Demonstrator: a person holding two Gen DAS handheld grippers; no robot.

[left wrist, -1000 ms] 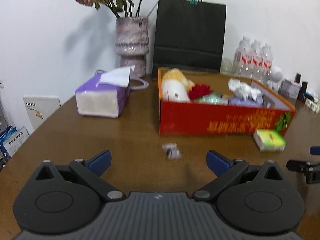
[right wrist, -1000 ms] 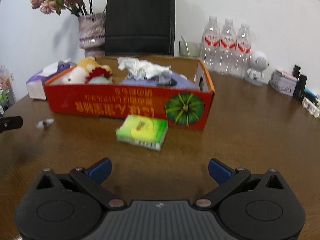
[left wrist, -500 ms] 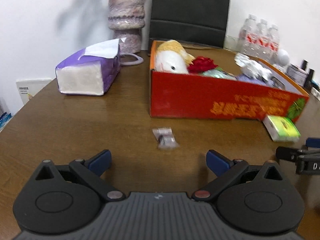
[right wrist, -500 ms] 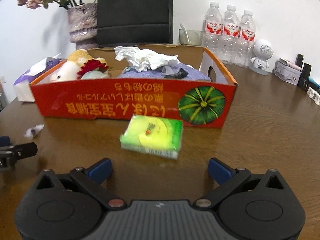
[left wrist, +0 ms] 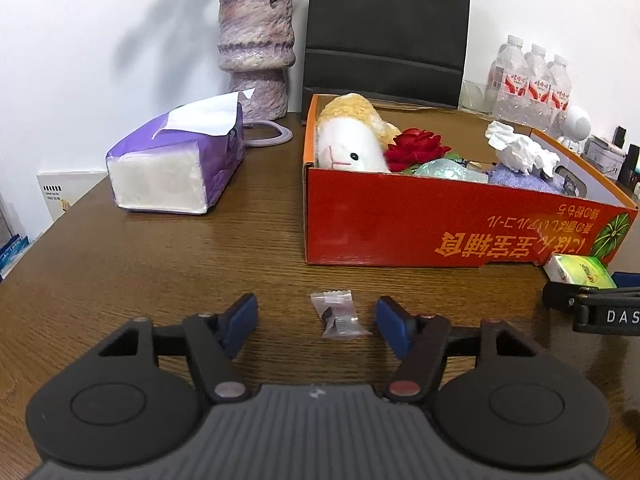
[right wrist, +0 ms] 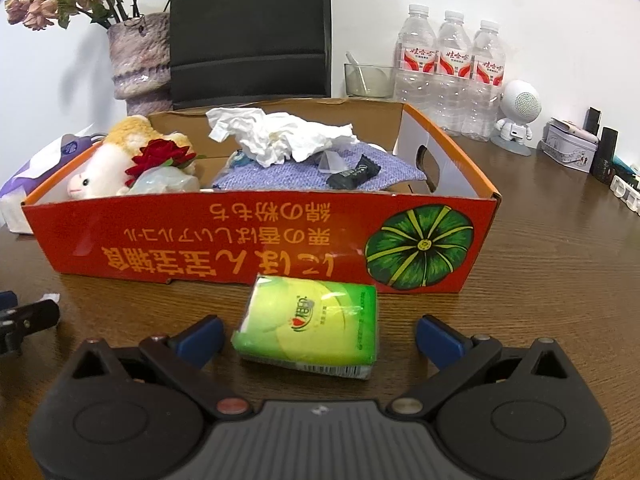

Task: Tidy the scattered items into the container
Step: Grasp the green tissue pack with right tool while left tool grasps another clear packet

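Candy wrapper lay flat between the spread left gripper: light, crinkly, best pinched mid-body. Tissue pack, soft, sat within the spread right gripper.

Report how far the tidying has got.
Done: plush sheep, red rose and crumpled tissue lie in the red cardboard box. In hand: nothing; both grippers open. Left: small clear candy wrapper between left gripper fingers, green tissue pack before right gripper.

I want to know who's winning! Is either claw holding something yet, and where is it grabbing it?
Nothing is held. The left claw is open around the small clear candy wrapper; the right claw is open around the green tissue packet.
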